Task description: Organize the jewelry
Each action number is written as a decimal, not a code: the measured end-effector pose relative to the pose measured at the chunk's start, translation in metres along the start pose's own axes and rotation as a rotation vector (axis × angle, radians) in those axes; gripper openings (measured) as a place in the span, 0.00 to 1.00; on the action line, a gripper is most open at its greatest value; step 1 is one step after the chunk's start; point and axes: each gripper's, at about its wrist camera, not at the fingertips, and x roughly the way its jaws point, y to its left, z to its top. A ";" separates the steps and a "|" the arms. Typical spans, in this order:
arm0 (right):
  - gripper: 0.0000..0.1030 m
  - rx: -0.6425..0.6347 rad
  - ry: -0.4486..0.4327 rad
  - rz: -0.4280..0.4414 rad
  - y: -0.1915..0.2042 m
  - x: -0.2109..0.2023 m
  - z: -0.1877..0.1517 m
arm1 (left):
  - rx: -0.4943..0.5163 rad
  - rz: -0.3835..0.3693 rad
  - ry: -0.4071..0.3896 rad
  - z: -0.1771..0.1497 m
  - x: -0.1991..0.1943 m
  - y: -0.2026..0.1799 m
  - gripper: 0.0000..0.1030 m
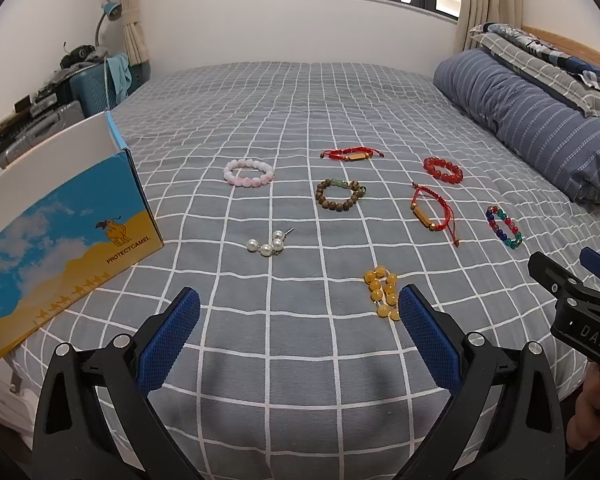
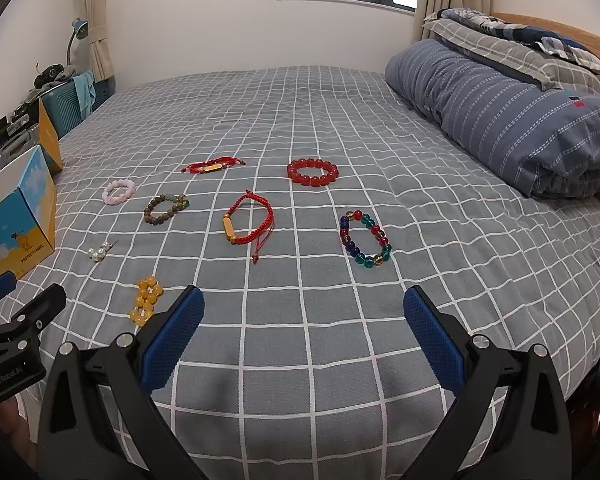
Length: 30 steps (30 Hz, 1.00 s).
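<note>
Several bracelets lie spread on the grey checked bed. A yellow bead bracelet is nearest, just beyond my left gripper, which is open and holds nothing. A pearl string, a pink bracelet, a brown bead bracelet, two red cord bracelets, a red bead bracelet and a multicolour bead bracelet lie further out. My right gripper is open above bare sheet.
An open blue and yellow cardboard box stands at the bed's left edge. A rolled blue quilt and pillows lie at the right by the headboard. Luggage and clutter stand against the left wall.
</note>
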 end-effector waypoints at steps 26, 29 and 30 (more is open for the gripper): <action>0.93 0.008 0.003 0.001 -0.001 0.000 -0.001 | 0.000 -0.010 0.001 -0.001 -0.001 -0.003 0.95; 0.93 0.009 0.004 0.001 -0.001 0.000 -0.001 | -0.003 -0.014 0.003 -0.001 -0.001 -0.002 0.95; 0.93 0.010 0.004 0.001 -0.001 0.000 -0.001 | -0.003 -0.014 0.004 -0.001 -0.001 -0.001 0.95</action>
